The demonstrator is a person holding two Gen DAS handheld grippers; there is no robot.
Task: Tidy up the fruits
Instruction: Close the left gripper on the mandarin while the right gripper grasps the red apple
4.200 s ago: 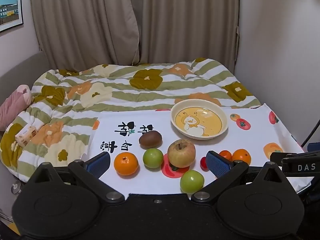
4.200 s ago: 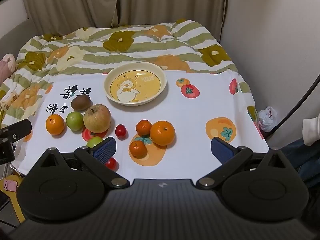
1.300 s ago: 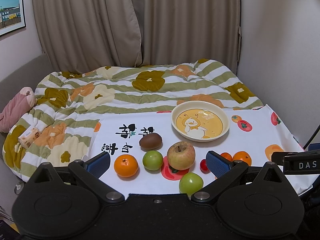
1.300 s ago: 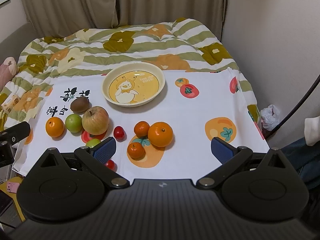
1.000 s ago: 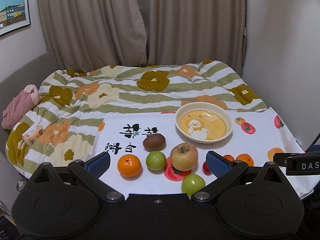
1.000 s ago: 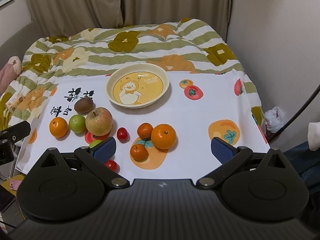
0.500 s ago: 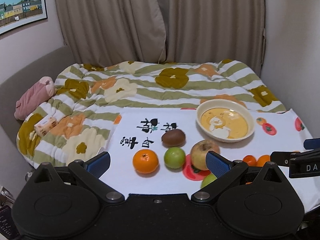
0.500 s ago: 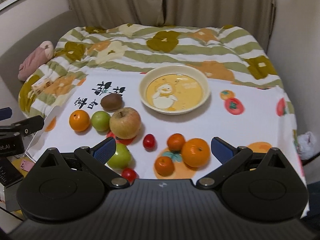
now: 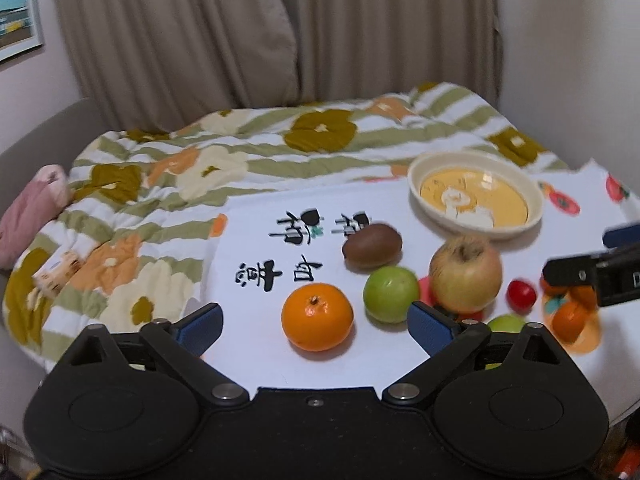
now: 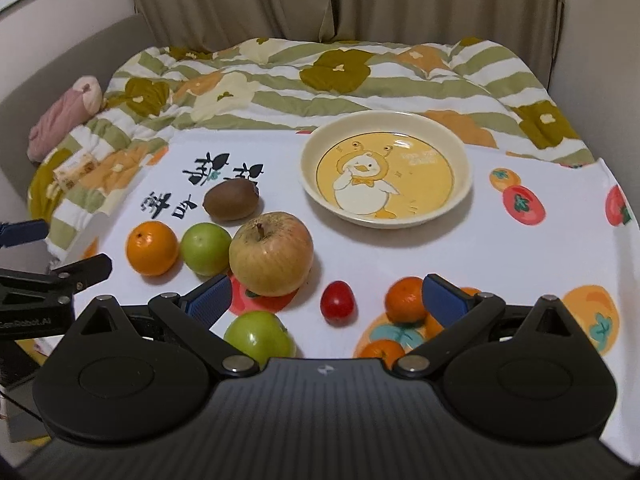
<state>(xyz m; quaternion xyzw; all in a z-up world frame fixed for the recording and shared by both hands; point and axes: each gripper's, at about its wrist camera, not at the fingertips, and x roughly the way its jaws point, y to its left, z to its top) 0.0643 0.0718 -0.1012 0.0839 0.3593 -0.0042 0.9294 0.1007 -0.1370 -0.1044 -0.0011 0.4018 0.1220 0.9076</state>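
Note:
Fruit lies on a white printed cloth (image 10: 500,264) in front of a cream duck bowl (image 10: 384,222) (image 9: 480,234). My left gripper (image 9: 316,326) has come down around an orange (image 9: 317,322); its jaws are closing, with the pads still clear of the orange. Beside the orange are a green fruit (image 9: 391,294), a kiwi (image 9: 373,247) and a big apple (image 9: 466,274). My right gripper (image 10: 328,298) is open, with a red cherry tomato (image 10: 338,303) between its fingers. The apple (image 10: 271,254) is by its left finger and small oranges (image 10: 406,298) by its right.
A flowered quilt (image 10: 340,68) covers the bed behind the cloth, with a pink pillow (image 10: 64,116) at the far left. Curtains and walls close off the back and right. A second green fruit (image 10: 258,338) lies near the cloth's front edge.
Both grippers have dropped and moved in towards the fruit. The orange now sits between the left fingers, which have narrowed slightly, and the tomato between the right ones.

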